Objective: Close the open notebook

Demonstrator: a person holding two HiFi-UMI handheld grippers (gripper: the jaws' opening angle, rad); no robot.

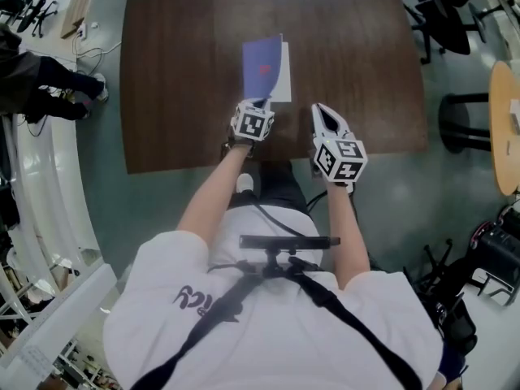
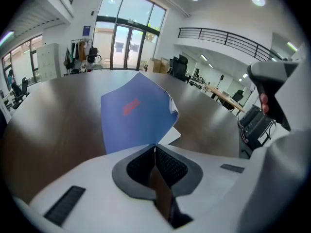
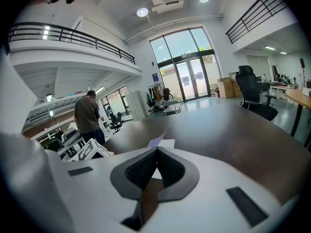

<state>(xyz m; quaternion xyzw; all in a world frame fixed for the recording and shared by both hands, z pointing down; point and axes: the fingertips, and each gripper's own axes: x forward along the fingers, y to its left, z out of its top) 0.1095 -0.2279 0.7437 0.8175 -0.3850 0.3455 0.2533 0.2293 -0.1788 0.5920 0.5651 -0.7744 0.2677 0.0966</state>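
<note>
Notebook (image 1: 262, 67) lies near the middle of the table (image 1: 179, 71) in the head view, its long axis running from near edge to far edge. Its raised blue cover hides all but a strip of white page. The left gripper (image 1: 259, 102) is at its near end and the right gripper (image 1: 318, 107) is just beside, apart. In the left gripper view the jaws pinch the cover's near corner, and the cover blocks the rest of the notebook. In the right gripper view the jaws are together and empty, and only a sliver of cover shows.
</note>
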